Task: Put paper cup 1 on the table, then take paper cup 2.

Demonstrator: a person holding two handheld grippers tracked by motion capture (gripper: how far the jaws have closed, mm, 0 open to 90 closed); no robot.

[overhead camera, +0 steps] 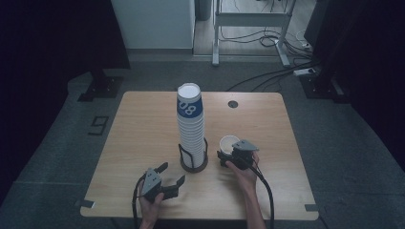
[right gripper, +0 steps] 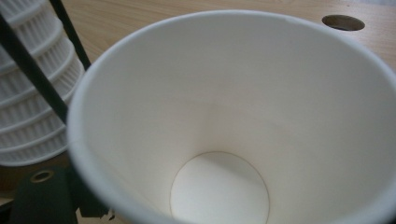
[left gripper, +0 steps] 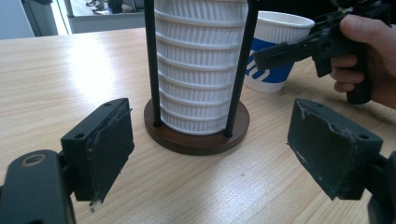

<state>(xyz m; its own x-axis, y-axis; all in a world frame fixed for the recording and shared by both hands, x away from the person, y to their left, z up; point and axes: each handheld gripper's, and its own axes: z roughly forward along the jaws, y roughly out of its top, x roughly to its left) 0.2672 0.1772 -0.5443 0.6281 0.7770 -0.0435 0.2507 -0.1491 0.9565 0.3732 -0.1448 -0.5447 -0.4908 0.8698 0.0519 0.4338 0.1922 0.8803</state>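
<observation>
A tall stack of white paper cups, the top one with a blue band, stands in a black wire holder on a round brown base at the table's middle. A single paper cup stands upright on the table just right of it. My right gripper reaches in from the right with this cup between its jaws; I cannot see whether the pads press on its wall. My left gripper hovers low in front of the holder, its jaws wide open and empty, pointing at the stack.
The wooden table has a round cable hole near its far edge. Grey tape marks the front corners. Beyond the table are a grey floor, cables and a metal frame.
</observation>
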